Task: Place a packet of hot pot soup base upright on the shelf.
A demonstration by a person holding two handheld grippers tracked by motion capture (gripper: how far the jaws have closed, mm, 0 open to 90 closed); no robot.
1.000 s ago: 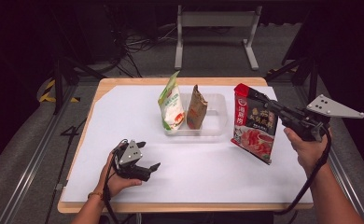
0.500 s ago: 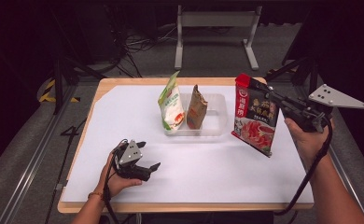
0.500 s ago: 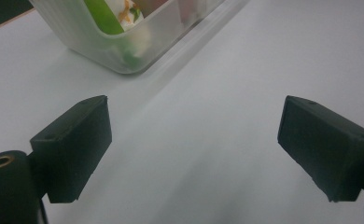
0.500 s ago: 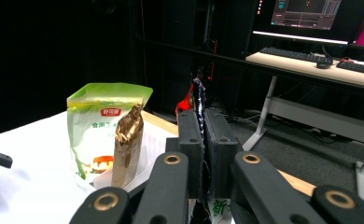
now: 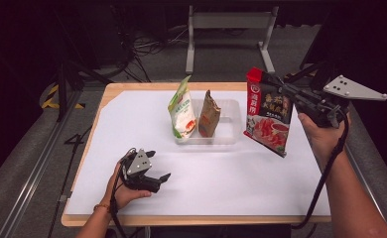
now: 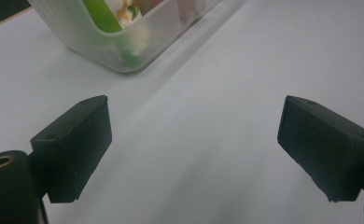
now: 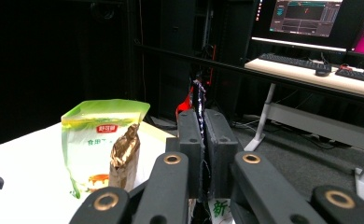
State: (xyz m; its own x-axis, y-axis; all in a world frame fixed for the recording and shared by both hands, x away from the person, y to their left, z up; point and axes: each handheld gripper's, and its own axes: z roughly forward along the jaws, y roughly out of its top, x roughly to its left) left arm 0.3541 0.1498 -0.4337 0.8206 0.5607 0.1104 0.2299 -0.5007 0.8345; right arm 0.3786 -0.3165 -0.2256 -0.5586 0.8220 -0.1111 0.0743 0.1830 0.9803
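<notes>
The red pouch (image 5: 270, 115) is held off the table, right of the tray (image 5: 229, 130), pinched at its top edge by the right gripper (image 5: 277, 85), forearm raised. The left gripper (image 5: 154, 166) is rested on the table, jaws spread

lab or recording studio, dark blacked-out surroundings, wooden table (image 5: 107, 94) with white sheet (image 5: 231, 168), cables (image 5: 147, 47) on grey carpet, metal stand legs (image 5: 228, 29), desk (image 7: 311, 77) with keyboard (image 7: 290, 60) and lit monitors (image 7: 308, 16) behind
</notes>
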